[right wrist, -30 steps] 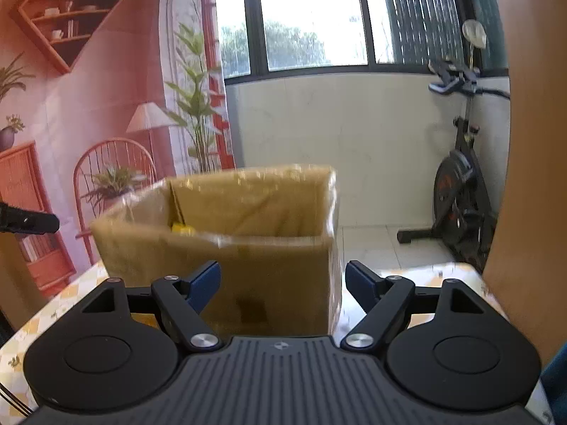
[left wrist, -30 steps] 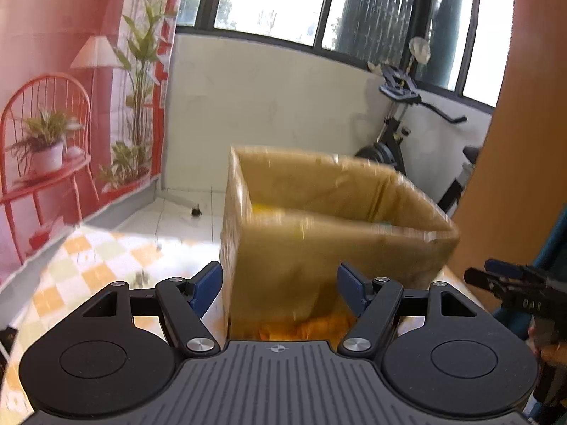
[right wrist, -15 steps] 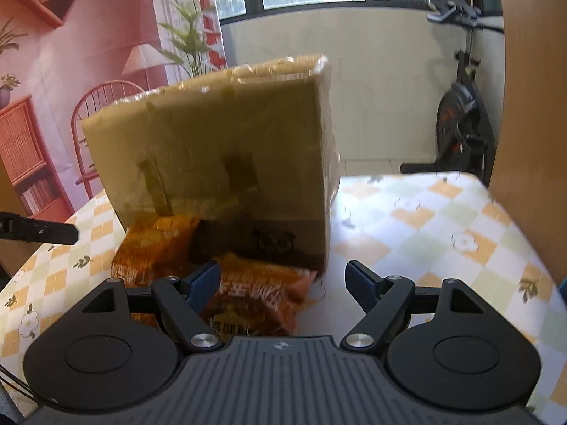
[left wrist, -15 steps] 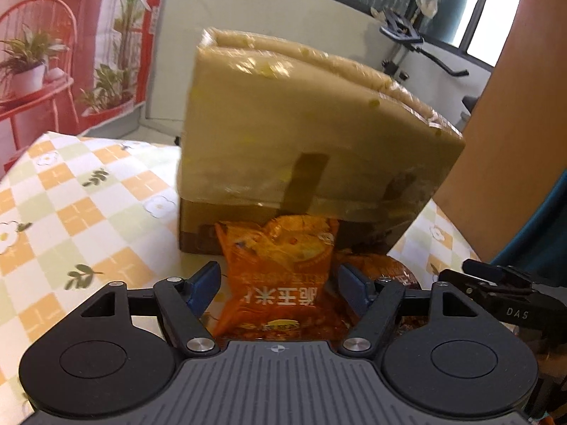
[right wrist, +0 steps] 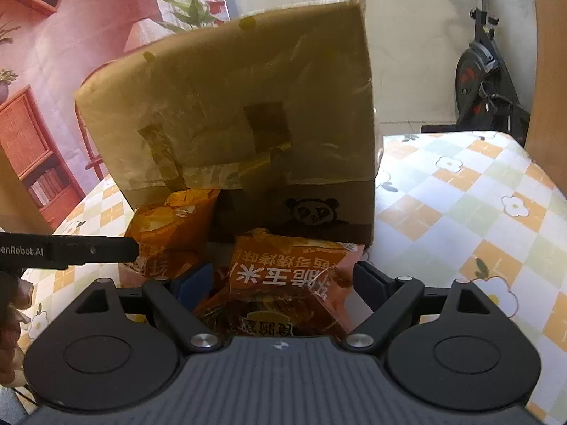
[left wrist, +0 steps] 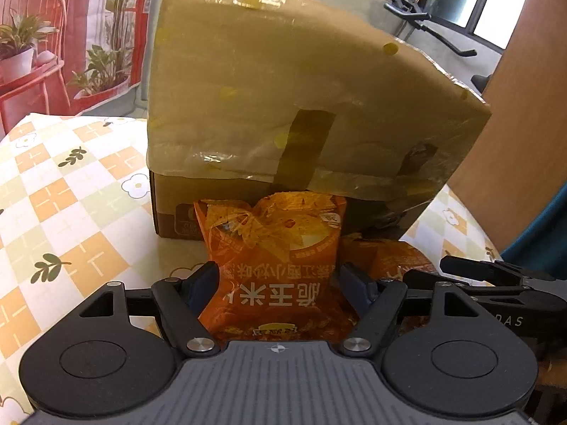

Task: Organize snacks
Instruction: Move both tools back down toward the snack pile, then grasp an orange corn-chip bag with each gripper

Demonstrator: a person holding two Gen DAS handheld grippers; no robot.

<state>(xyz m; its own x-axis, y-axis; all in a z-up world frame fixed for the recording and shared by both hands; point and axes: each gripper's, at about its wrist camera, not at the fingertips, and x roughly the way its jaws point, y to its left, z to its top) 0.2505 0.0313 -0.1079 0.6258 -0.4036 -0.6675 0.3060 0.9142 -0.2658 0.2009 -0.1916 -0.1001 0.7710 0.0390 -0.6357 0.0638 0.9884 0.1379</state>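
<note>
A red printed backdrop [left wrist: 53, 35] – painted chair, potted plants, a lamp and bookshelves – hangs at the left. Behind stands a pale wall [right wrist: 407, 35] under dark-framed windows [left wrist: 478, 10], bright with daylight. An exercise bike [right wrist: 485, 71] stands on the tiled floor – beside a wooden panel [left wrist: 524, 124].

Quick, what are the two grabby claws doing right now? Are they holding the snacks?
Left gripper: open around an orange snack bag, not squeezing it.
Right gripper: just opened wider around another orange bag, not gripping.
</note>
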